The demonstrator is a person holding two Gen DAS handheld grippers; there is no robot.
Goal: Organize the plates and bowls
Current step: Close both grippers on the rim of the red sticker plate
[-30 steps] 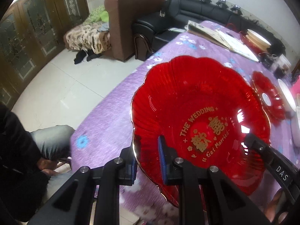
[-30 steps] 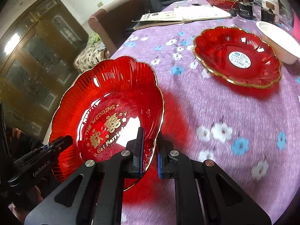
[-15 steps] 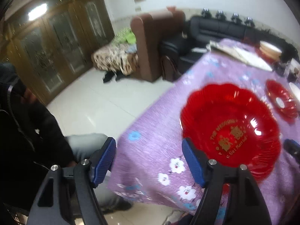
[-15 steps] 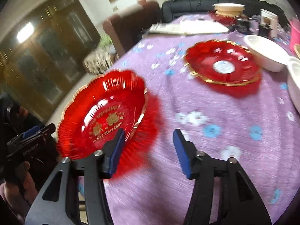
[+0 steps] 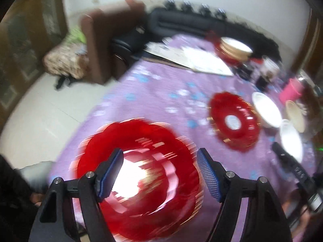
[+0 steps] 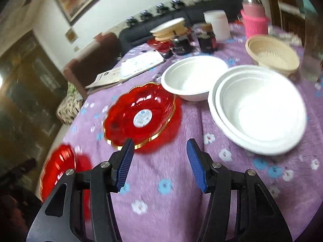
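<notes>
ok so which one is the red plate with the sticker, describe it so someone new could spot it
On the purple flowered tablecloth, look just left of the two white bowls, in front of the open booklet. There lies the red plate with the sticker. Unlike the other red plate at the table's near edge, it has a round white label in its centre.

Desk [image 6: 171, 181] w/ purple flowered cloth. On it: red scalloped plate [image 5: 139, 185] at near edge; 2nd red plate [image 6: 140, 116], gold rim, white sticker at ctr; white bowl [image 6: 193, 77] just beside it; stacked white bowls [image 6: 260, 111]; beige strainer basket [image 6: 272, 54]; papers [image 6: 129, 68]; jars [image 6: 206, 37] at far side.
</notes>
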